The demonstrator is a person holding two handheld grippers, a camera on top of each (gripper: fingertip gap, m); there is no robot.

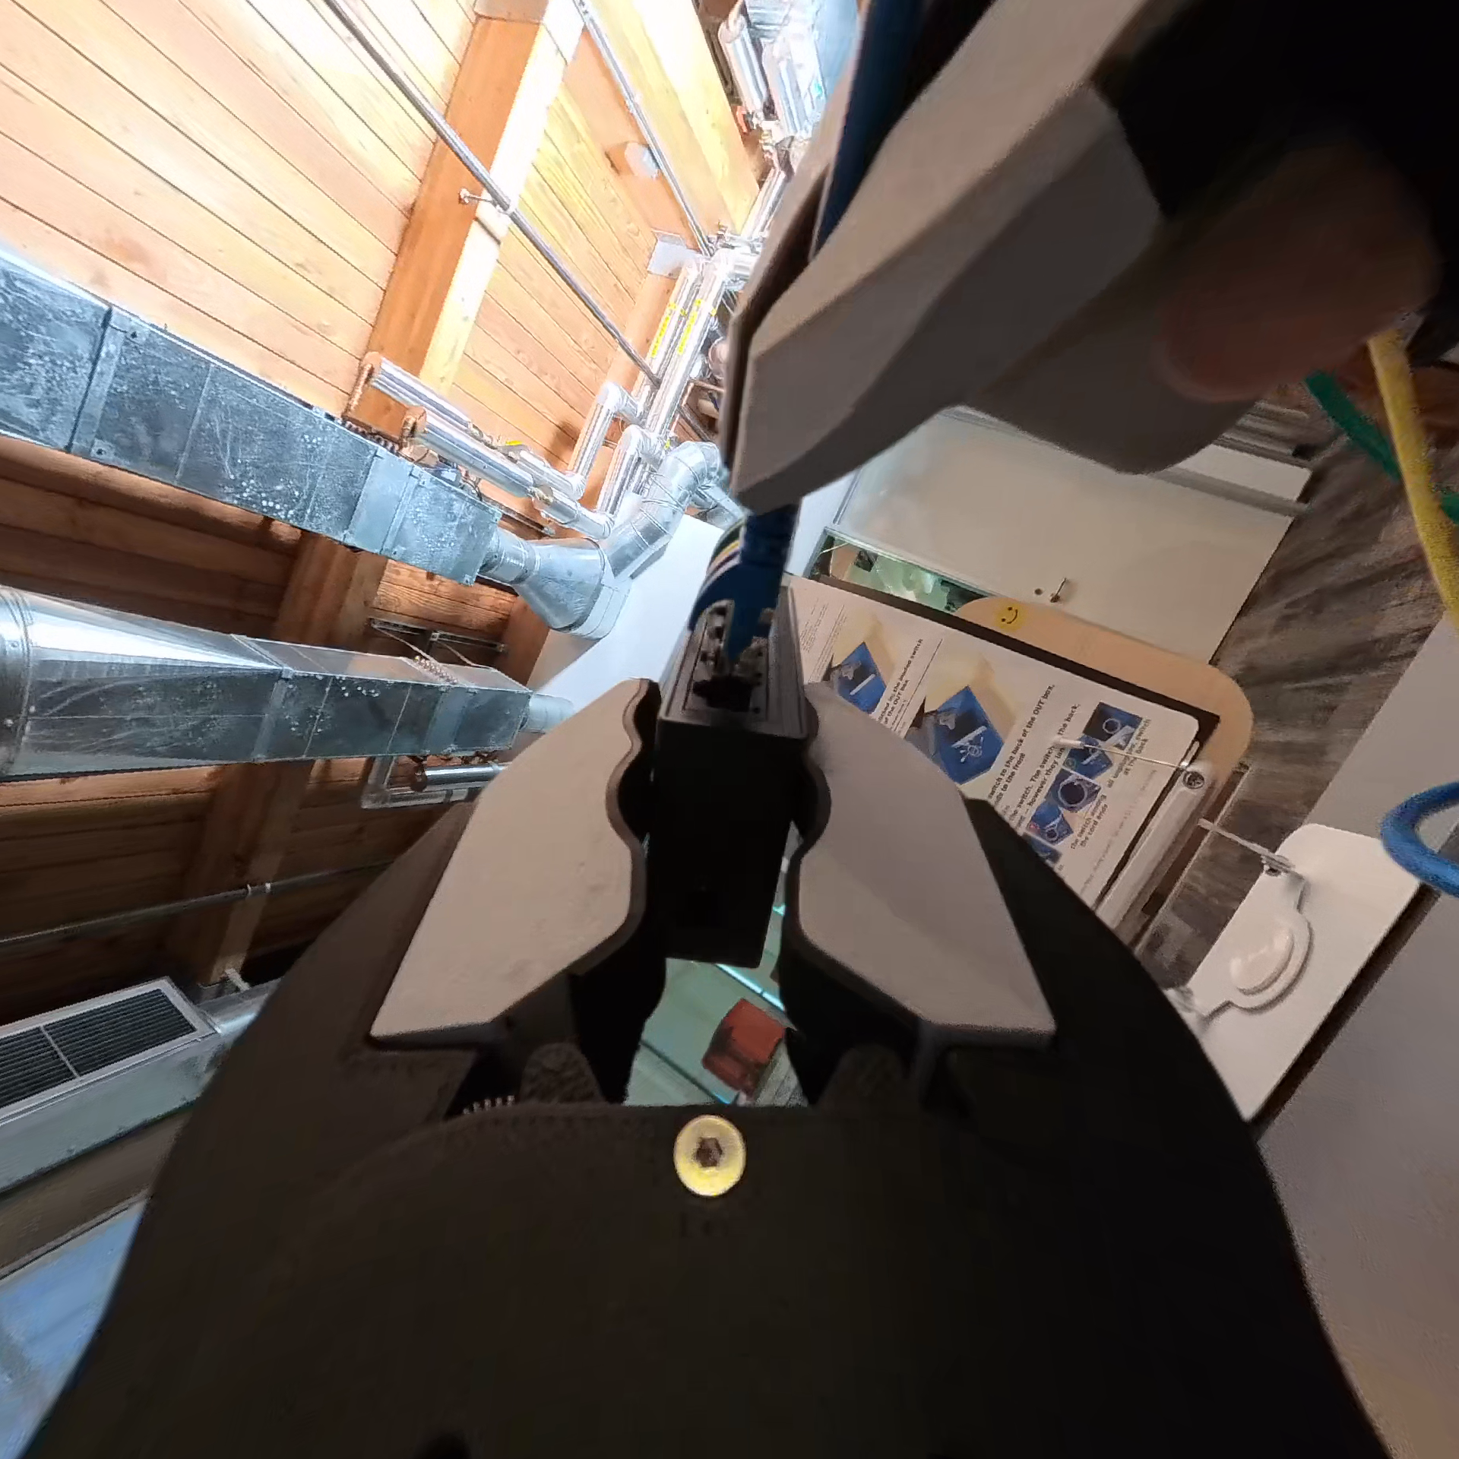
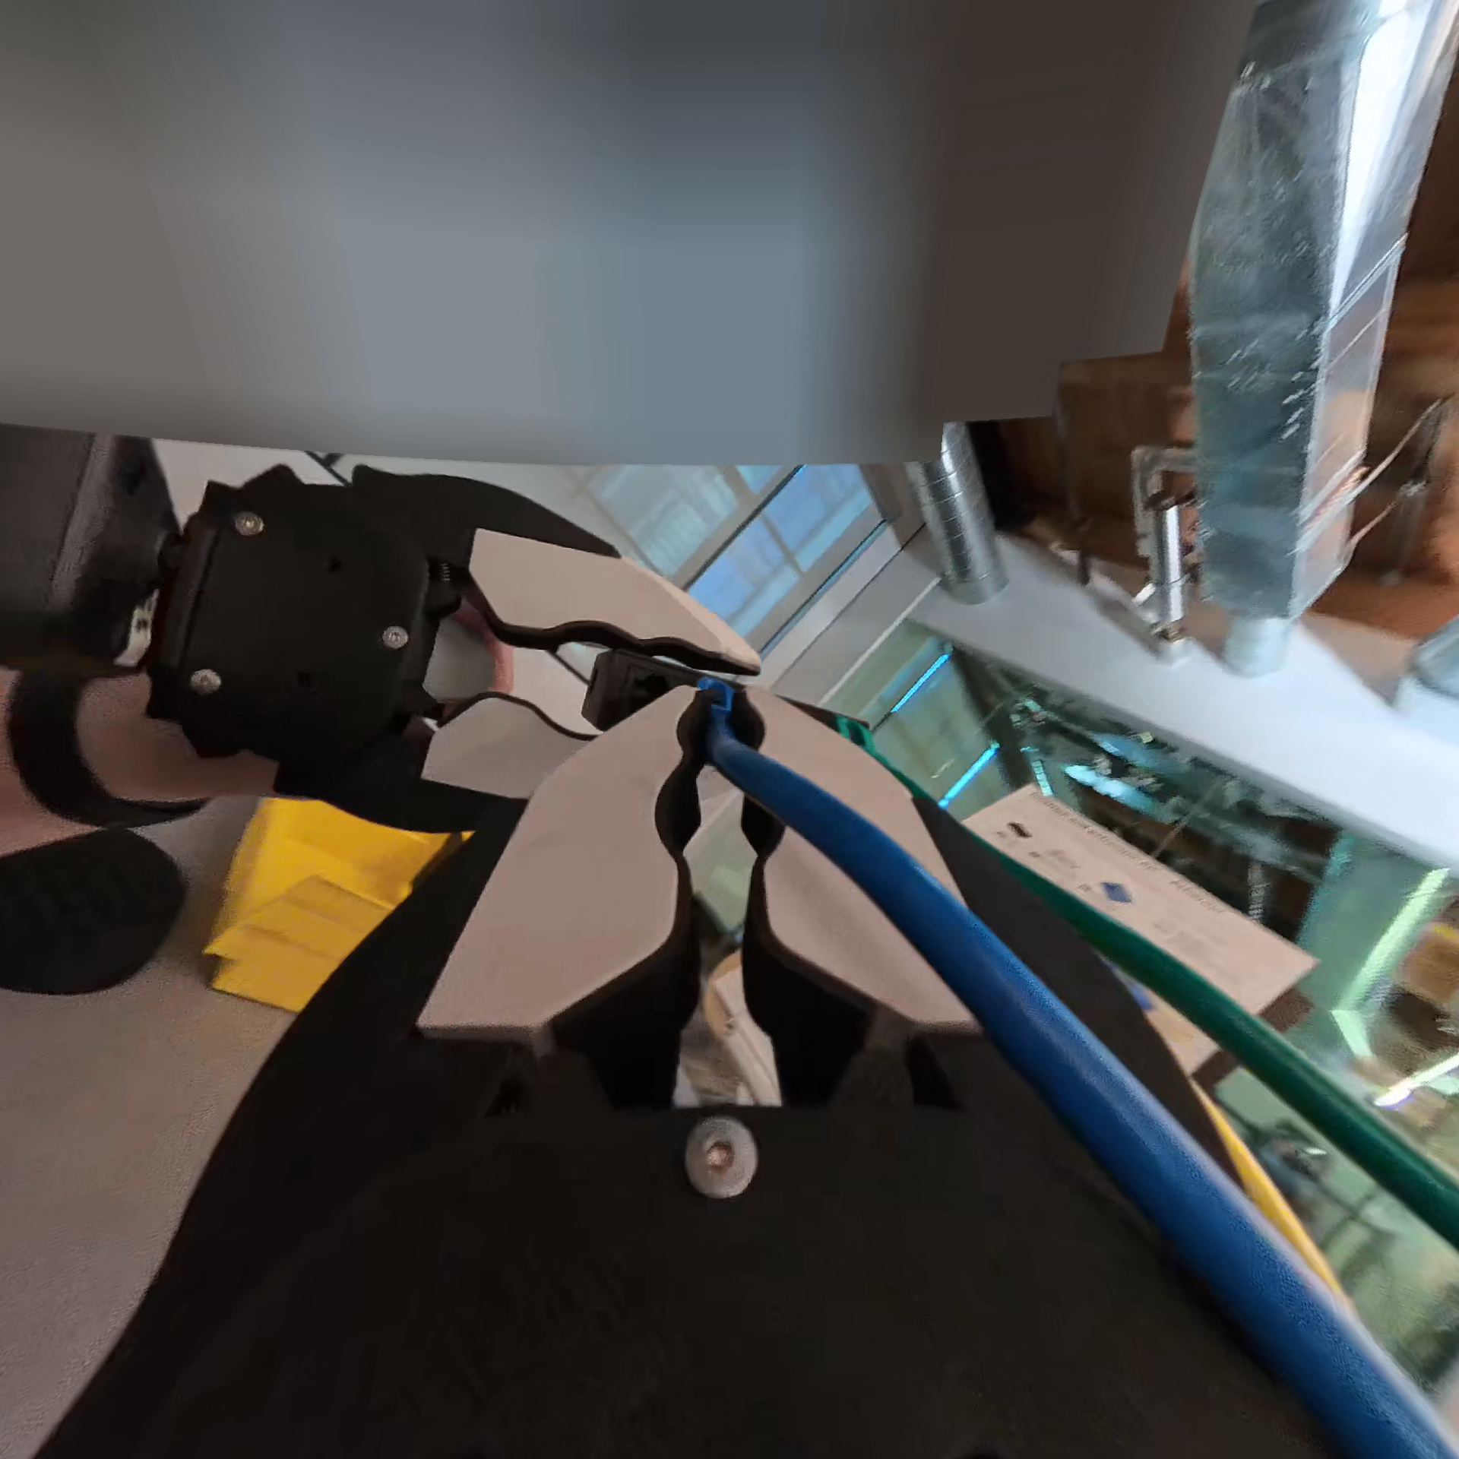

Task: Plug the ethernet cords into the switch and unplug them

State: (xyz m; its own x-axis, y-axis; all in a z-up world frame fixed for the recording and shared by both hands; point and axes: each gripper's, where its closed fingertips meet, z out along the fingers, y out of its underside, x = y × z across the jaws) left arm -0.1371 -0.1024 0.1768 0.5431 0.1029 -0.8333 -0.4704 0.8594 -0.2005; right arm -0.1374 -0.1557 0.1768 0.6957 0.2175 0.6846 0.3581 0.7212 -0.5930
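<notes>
My left gripper (image 1: 730, 726) is shut on the black switch (image 1: 722, 797) and holds it up in the air, its row of ports facing away. My right gripper (image 2: 718, 699) is shut on the blue ethernet cord (image 2: 947, 908) just behind its plug. In the left wrist view the blue cord's plug (image 1: 750, 584) sits at a port on the switch, with the right gripper (image 1: 797, 481) coming down from above it. In the right wrist view the switch (image 2: 624, 683) shows between the left gripper's fingers (image 2: 631, 592), right at the plug's tip.
A green cord (image 2: 1263, 1042) and a yellow cord (image 2: 1271, 1200) hang beside the blue one. A yellow block (image 2: 316, 892) lies on the grey table. An instruction sheet (image 1: 1018, 758) lies on a board. Metal ducts (image 1: 237, 442) run under the wooden ceiling.
</notes>
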